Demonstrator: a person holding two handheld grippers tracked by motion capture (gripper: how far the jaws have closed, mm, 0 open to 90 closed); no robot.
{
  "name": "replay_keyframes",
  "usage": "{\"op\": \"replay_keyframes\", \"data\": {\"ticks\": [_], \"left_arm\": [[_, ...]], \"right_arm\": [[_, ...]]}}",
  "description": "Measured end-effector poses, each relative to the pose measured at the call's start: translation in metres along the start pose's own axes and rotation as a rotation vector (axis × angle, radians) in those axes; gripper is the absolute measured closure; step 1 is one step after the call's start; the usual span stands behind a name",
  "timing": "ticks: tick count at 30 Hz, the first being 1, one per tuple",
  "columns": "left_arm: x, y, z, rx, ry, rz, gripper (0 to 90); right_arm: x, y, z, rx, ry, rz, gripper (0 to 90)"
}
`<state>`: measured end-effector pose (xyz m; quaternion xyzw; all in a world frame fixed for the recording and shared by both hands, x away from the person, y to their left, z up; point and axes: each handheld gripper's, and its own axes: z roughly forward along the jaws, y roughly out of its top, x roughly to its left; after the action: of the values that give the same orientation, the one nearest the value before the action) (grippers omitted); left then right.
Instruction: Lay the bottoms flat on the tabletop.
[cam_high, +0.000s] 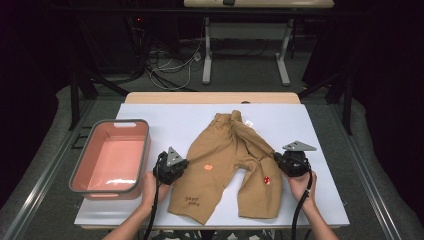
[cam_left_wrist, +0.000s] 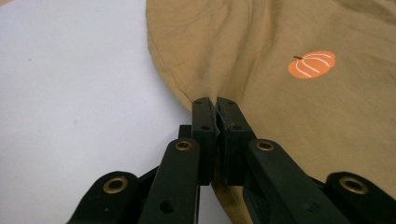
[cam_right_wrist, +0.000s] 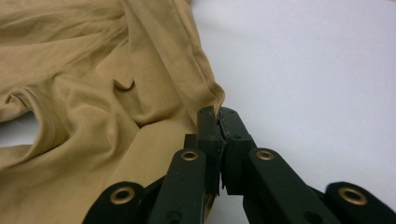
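— What's the person doing with those tan trousers (cam_high: 227, 160)?

— Getting a hold on them from both sides, as far as I can judge. The trousers lie flat on the white table cover (cam_high: 165, 120), waistband at the far end, the two legs pointing back towards the person. The left gripper (cam_high: 186, 162) has its jaws clenched on the outer edge of the leg with the orange pumpkin (cam_left_wrist: 312, 64); from the left gripper view you can see the fabric pinched right between the pads.

— And the other hand?

— Same thing mirrored. The right gripper (cam_high: 276, 157) is clamped on the outer seam of the other leg, the one with the small red print (cam_high: 267, 180). A fold of cloth runs straight into the closed jaws.

— Why the edges, and why so symmetric?

— My guess is it lets the cloth be lifted or folded evenly without bunching. Gripping at the side seams, about level with each other, keeps the garment spread.

— The pink bin (cam_high: 111, 159)?

— It sits empty just left of the left hand (cam_high: 150, 187), apart from the trousers. Probably where they end up, though nothing is moving that way yet
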<state>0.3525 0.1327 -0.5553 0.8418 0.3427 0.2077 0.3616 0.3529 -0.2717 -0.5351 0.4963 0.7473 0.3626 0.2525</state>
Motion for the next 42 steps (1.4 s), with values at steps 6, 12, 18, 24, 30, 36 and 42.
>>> {"op": "replay_keyframes", "data": {"ticks": [6,12,18,24,30,36,42], "left_arm": [[0.000,0.002,0.004,0.020,0.005,-0.010,73.6],[0.005,0.010,0.008,0.007,0.020,-0.031,44.8],[0.015,0.020,0.018,-0.010,0.026,-0.075,35.0],[0.021,0.026,0.030,0.002,0.015,-0.115,32.1],[0.027,0.034,0.043,0.023,0.013,-0.127,39.6],[0.028,0.037,0.057,0.016,-0.011,-0.125,52.6],[0.031,0.035,0.060,0.029,-0.047,-0.115,75.7]], "right_arm": [[0.000,-0.001,0.005,0.030,0.004,-0.002,87.5],[0.001,-0.001,0.009,0.044,-0.004,-0.008,81.7],[0.004,0.002,0.010,0.033,-0.022,-0.019,69.6],[0.007,0.006,0.017,0.025,-0.036,-0.039,67.3],[0.009,0.014,0.021,0.001,-0.043,-0.056,76.0],[0.010,0.014,0.024,0.001,-0.040,-0.062,85.5],[0.004,0.011,0.025,0.009,-0.034,-0.026,87.5]]}}
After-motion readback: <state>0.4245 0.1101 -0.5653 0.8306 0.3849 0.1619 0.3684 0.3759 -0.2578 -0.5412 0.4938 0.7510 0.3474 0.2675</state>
